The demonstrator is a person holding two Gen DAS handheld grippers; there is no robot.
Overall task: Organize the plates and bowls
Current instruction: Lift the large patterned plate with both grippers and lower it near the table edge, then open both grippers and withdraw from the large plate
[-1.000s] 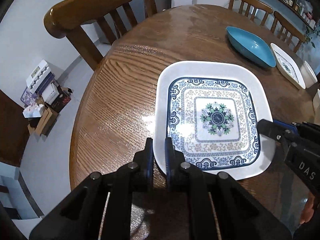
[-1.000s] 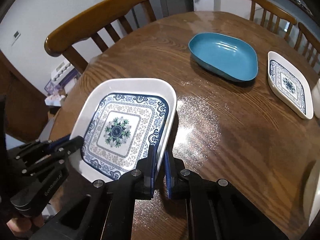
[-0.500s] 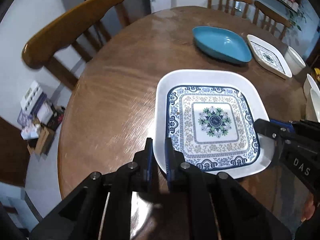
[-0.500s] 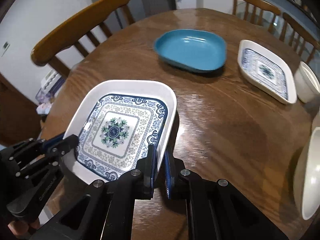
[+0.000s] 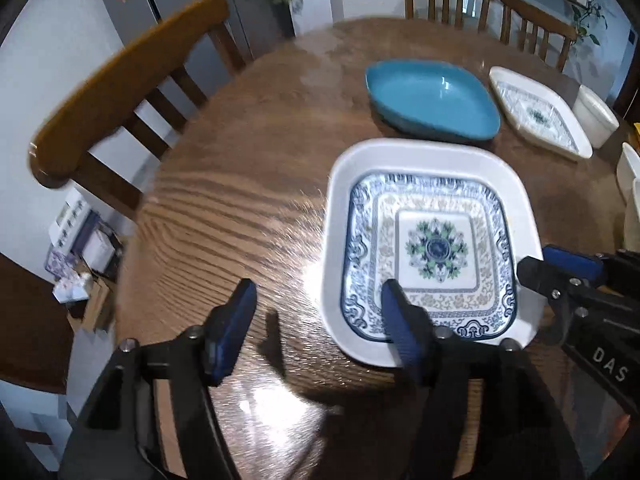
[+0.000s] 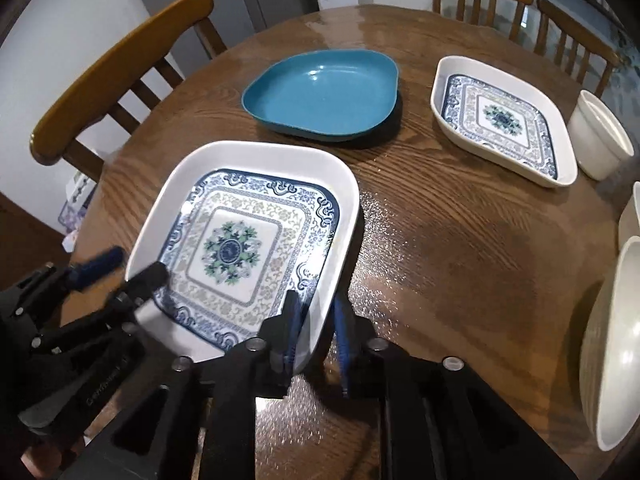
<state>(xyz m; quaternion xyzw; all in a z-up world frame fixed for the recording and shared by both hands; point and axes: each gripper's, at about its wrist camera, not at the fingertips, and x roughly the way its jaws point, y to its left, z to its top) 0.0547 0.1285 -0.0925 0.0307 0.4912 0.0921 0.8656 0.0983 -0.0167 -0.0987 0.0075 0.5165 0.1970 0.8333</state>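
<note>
- Up close in the left wrist view, the left gripper (image 5: pixel 316 320) had its two blue-padded fingers spread wide; one finger lay over the near corner of the large patterned square plate (image 5: pixel 432 248), the other over bare wooden table (image 5: pixel 240 184), so it pinched nothing.
- At 3 o'clock in that view, the right gripper (image 5: pixel 560 276) reached the plate's right edge.
- Counted at 1 o'clock: one blue dish (image 5: pixel 432 100), one smaller patterned plate (image 5: pixel 536 112) and one white cup (image 5: pixel 596 120). More white ware showed at the right edge, too cropped to count.
- Three wooden chairs (image 5: pixel 120 92) stood round the table, at 10, 12 and 1 o'clock.
- Next, in the right wrist view, the right gripper (image 6: pixel 316 332) sat at 6 o'clock, its fingers a little apart on either side of the large plate's (image 6: pixel 240 236) near rim; whether the pads touched it I cannot tell.
- At 8 o'clock, blurred, the left gripper (image 6: pixel 120 268) was parted at the plate's left corner.
- Beyond lay the blue dish (image 6: pixel 324 92) at 12, the smaller plate (image 6: pixel 504 120) and cup (image 6: pixel 600 140) at 2, and white bowls (image 6: pixel 616 340) at 4, with two rims visible.
</note>
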